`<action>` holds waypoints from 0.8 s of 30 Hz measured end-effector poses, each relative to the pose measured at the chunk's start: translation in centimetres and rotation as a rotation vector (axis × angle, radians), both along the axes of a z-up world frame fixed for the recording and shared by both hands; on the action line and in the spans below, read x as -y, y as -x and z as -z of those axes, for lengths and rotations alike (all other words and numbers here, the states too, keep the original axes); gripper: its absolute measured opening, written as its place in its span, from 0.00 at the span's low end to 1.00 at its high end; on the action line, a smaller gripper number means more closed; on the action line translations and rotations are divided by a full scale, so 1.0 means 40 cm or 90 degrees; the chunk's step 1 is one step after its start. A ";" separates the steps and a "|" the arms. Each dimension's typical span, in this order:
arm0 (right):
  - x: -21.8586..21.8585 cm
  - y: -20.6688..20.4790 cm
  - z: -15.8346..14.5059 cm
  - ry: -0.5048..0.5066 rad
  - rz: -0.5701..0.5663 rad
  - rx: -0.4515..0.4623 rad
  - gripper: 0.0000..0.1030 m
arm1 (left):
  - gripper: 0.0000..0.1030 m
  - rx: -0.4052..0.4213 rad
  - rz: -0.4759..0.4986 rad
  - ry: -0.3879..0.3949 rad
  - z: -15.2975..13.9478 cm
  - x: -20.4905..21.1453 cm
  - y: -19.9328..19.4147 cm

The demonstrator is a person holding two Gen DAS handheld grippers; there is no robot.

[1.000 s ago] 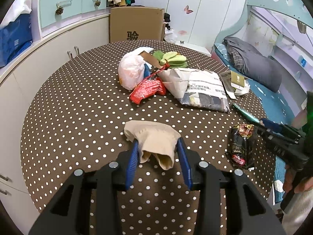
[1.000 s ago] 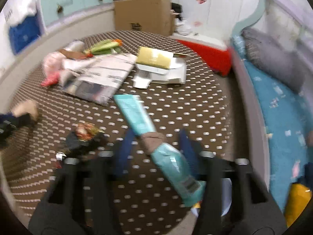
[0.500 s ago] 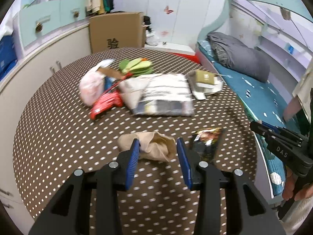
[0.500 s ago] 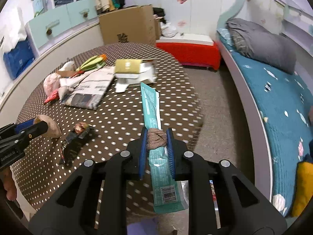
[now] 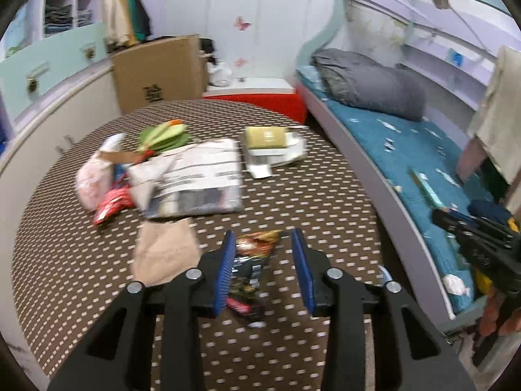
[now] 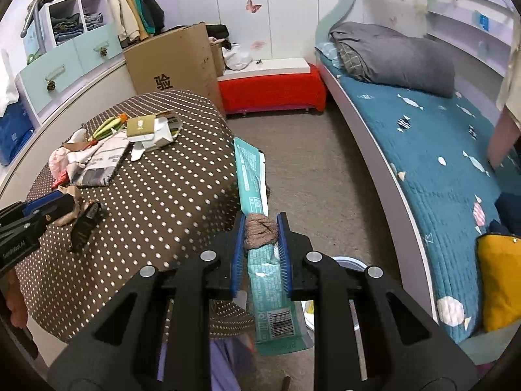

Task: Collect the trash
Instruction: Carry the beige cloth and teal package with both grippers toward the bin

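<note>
My right gripper (image 6: 259,228) is shut on a long teal wrapper (image 6: 252,176) with a brown wad (image 6: 260,230) pinched against it, held off the table's right edge above the floor. My left gripper (image 5: 263,244) is open over the table, its jaws on either side of a dark snack wrapper (image 5: 252,260). A beige cloth (image 5: 164,251) lies just left of the left gripper. The left gripper (image 6: 49,207) also shows in the right wrist view, by the dark wrapper (image 6: 85,224).
The round polka-dot table (image 5: 293,195) carries a newspaper (image 5: 198,179), a pink bag (image 5: 92,182), a red wrapper (image 5: 112,203), green peels (image 5: 164,133) and a yellow-green box on papers (image 5: 267,138). A bed (image 6: 423,150), a red bench (image 6: 270,88) and a cardboard box (image 6: 176,62) surround it.
My left gripper moved right, off the beige cloth to around the dark wrapper. My right gripper lifted the teal wrapper off the table and carried it past the table's right edge.
</note>
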State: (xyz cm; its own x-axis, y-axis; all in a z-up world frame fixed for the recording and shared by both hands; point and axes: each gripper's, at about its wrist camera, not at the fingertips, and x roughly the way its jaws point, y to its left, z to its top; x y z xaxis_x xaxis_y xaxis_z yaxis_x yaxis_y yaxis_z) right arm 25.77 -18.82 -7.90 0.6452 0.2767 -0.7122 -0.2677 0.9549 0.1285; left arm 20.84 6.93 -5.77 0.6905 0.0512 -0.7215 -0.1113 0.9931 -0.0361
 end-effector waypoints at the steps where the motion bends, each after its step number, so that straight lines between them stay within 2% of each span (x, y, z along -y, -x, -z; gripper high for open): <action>1: 0.003 0.000 0.002 0.000 0.001 -0.002 0.19 | 0.55 0.002 -0.014 0.006 0.001 -0.018 0.009; 2: 0.002 -0.002 0.006 -0.001 0.000 -0.006 0.19 | 0.60 0.004 -0.021 0.018 0.000 -0.035 0.016; 6: -0.025 -0.012 0.022 0.000 -0.014 -0.016 0.19 | 0.60 0.004 -0.057 0.021 0.003 -0.088 0.029; 12: -0.087 -0.016 0.041 0.000 -0.053 -0.028 0.19 | 0.61 -0.040 -0.081 0.033 0.060 -0.138 -0.009; 14: -0.099 -0.020 0.047 0.003 -0.057 -0.033 0.19 | 0.59 -0.039 -0.091 0.009 0.074 -0.140 -0.027; 15: -0.104 -0.020 0.049 0.004 -0.058 -0.034 0.19 | 0.53 -0.042 -0.097 -0.010 0.077 -0.139 -0.033; 16: -0.107 -0.021 0.050 0.006 -0.058 -0.035 0.19 | 0.37 -0.043 -0.104 -0.020 0.077 -0.140 -0.037; 19: -0.106 -0.022 0.051 0.008 -0.058 -0.036 0.19 | 0.22 -0.033 -0.090 -0.013 0.069 -0.140 -0.035; 22: -0.097 -0.022 0.046 0.006 -0.052 -0.033 0.19 | 0.01 -0.027 -0.091 -0.011 0.056 -0.134 -0.031; 24: -0.091 -0.020 0.039 0.002 -0.048 -0.031 0.19 | 0.01 -0.028 -0.080 -0.006 0.055 -0.127 -0.033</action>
State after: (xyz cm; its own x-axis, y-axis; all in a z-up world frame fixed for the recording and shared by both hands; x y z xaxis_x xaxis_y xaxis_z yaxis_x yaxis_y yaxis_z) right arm 26.58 -15.18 -9.46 0.5874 0.3214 -0.7427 -0.3331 0.9324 0.1400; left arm 22.17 12.03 -7.97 0.6453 0.1430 -0.7504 -0.2365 0.9715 -0.0182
